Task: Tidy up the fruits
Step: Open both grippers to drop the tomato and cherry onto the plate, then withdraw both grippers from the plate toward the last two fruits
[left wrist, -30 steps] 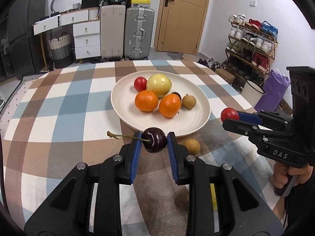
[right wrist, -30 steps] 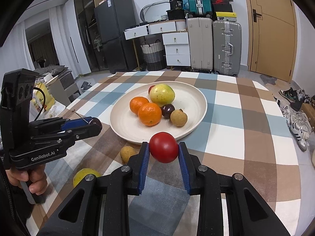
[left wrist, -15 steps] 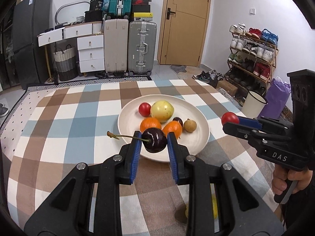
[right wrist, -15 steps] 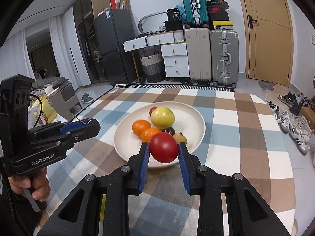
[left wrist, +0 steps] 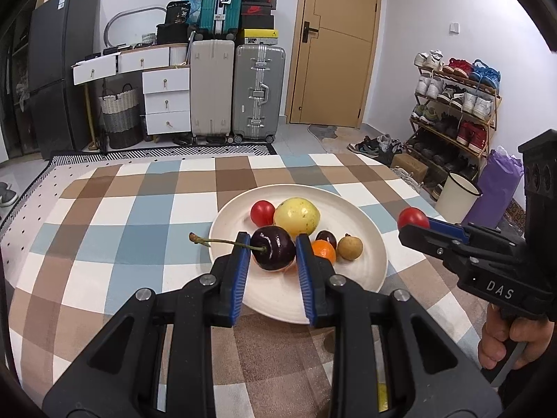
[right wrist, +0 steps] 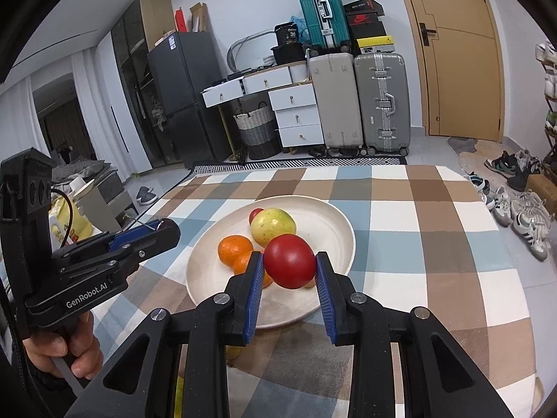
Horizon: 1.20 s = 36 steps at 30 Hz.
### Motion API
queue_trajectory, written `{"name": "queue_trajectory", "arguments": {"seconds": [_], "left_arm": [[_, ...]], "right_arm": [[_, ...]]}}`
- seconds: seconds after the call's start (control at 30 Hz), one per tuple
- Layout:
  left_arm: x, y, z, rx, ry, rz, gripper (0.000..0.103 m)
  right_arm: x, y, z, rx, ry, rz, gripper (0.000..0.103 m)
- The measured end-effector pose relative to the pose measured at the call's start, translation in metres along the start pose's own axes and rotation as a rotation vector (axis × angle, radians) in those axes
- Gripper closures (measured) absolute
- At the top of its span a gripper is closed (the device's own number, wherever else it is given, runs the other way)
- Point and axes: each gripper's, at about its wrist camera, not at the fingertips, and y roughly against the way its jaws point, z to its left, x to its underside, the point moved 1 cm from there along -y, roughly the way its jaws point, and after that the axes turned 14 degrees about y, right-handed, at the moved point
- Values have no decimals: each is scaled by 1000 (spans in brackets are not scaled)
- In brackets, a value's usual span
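Dark, glossy cherry (left wrist: 273, 248) with a long stem pointing left, clamped between the blue pads of the left gripper (left wrist: 272, 250), held in the air above the near edge of a cream plate (left wrist: 362, 223). Red tomato (right wrist: 289, 260) pinched the same way between the blue pads of the right gripper (right wrist: 288, 265), also raised over the plate's near side. On the plate: a pale yellow-green fruit (left wrist: 296, 215) at the back, a small red tomato (left wrist: 263, 211) touching its left side, two oranges (right wrist: 234, 249) in front, a small dark fruit (left wrist: 326, 238) and a brown round fruit (left wrist: 350, 247) just beside it. Plate resting on a table under a checked cloth (left wrist: 122, 240) of brown, blue and white squares. At the frame edges, a bare hand (left wrist: 504, 343) gripping each tool's handle. Behind the table: suitcases (left wrist: 257, 92), white drawers (left wrist: 167, 101), a wooden door (left wrist: 334, 45) and a shoe rack (left wrist: 452, 104).
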Motion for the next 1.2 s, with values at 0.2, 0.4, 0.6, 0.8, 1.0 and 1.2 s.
{"name": "queue_trajectory", "arguments": {"seconds": [0.2, 0.4, 0.6, 0.8, 1.0, 1.2], "left_arm": [[5, -17, 2, -21, 1, 18, 79], [9, -29, 5, -29, -1, 40, 79], [10, -31, 5, -28, -3, 43, 79], [9, -29, 6, -42, 4, 58, 64], [7, -19, 12, -46, 18, 30, 35], [8, -4, 13, -56, 11, 9, 18]], "right_arm": [[4, -11, -1, 3, -9, 20, 73], [4, -22, 2, -6, 7, 45, 69], [4, -15, 2, 20, 11, 25, 54], [5, -10, 0, 25, 8, 18, 53], [5, -7, 0, 32, 11, 16, 49], [6, 0, 0, 29, 9, 4, 19]]}}
